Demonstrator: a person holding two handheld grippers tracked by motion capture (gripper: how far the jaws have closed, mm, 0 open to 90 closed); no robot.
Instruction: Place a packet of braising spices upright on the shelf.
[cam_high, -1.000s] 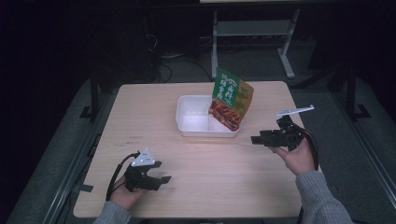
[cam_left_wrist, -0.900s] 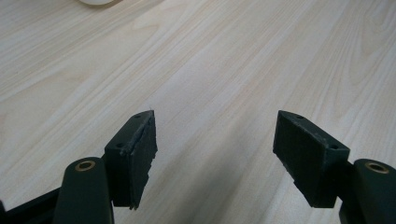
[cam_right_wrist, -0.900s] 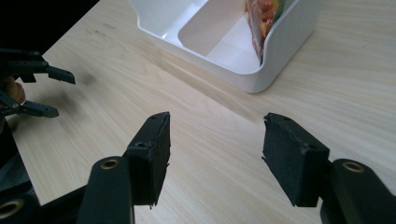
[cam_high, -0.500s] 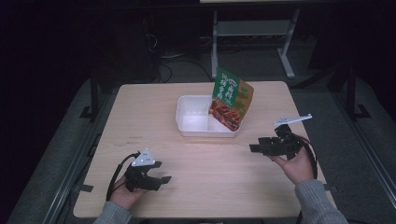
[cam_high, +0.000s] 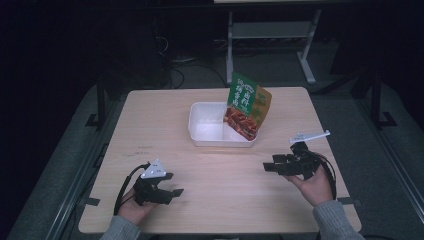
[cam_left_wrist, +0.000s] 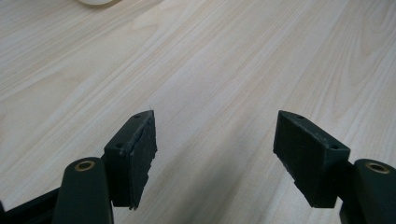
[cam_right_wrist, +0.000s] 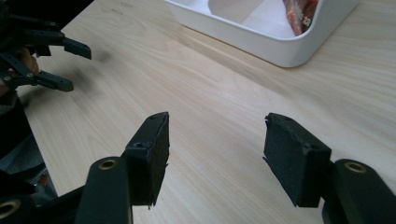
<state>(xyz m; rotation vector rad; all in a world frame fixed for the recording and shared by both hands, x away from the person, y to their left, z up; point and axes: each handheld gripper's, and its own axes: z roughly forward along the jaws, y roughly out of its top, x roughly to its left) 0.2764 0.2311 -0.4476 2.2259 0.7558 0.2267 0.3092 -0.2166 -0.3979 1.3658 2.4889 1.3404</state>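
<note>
Now the right gripper (cam_high: 274, 167) is lower and closer to the person than it was a second ago. It was up near the bag (cam_high: 247, 105) before, and it has pulled back and down toward the near side of the table (cam_high: 150, 125). Its jaws stand wide apart with nothing between them. In the right gripper view, only bare wood lies between the fingers (cam_right_wrist: 150, 154), and the tray (cam_right_wrist: 280, 49) sits well ahead of them, up and to the right.

The bag leans in the tray (cam_high: 200, 131), with its bottom end inside and its top sticking up past the far right rim. It is well apart from both grippers.

The left gripper (cam_high: 170, 192) has not moved. It rests low by the near left edge, jaws apart too, with bare wood between its fingers (cam_left_wrist: 133, 154).

I think this means the bag is already put in the tray and let go. The right hand (cam_high: 315, 186) looks to be going back to rest, so the job seems about done.
</note>
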